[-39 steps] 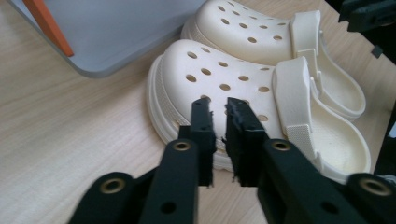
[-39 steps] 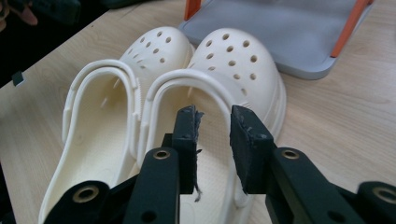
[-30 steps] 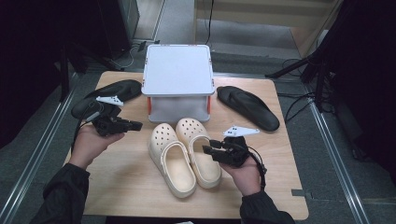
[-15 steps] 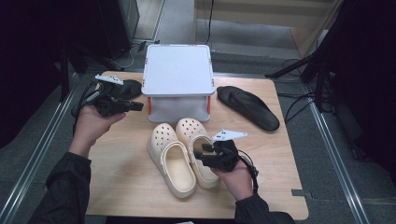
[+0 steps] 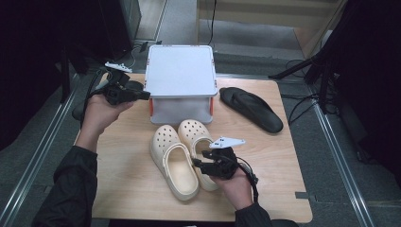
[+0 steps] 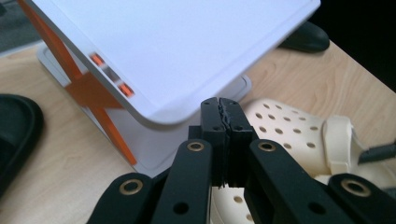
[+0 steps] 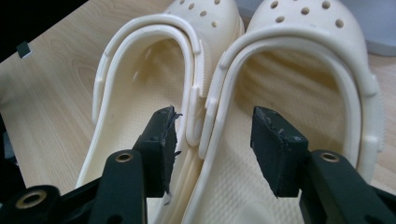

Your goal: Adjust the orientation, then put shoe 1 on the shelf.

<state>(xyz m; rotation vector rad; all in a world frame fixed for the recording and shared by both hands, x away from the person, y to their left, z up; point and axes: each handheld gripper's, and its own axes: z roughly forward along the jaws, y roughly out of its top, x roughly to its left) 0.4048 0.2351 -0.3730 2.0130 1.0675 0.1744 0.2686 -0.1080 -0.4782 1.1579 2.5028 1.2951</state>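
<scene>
Two cream clogs, one on the left and one on the right, lie side by side in front of a white lidded box. My right gripper sits at their heel ends. In the right gripper view it is open, its jaws just opened wider. They straddle the touching inner rims of the left clog and the right clog without pressing them. My left gripper hovers by the box's front left corner. In the left gripper view it is shut on nothing, close to the box.
A black sandal lies to the right of the box. Another black sandal lies left of the box, mostly behind my left hand in the high view. The wooden table ends just behind the box, with dark floor and cables beyond.
My left hand has risen and moved away from me toward the box's left corner, gripper still shut. My right gripper has shifted left over the clogs' heels and its jaws have spread.
</scene>
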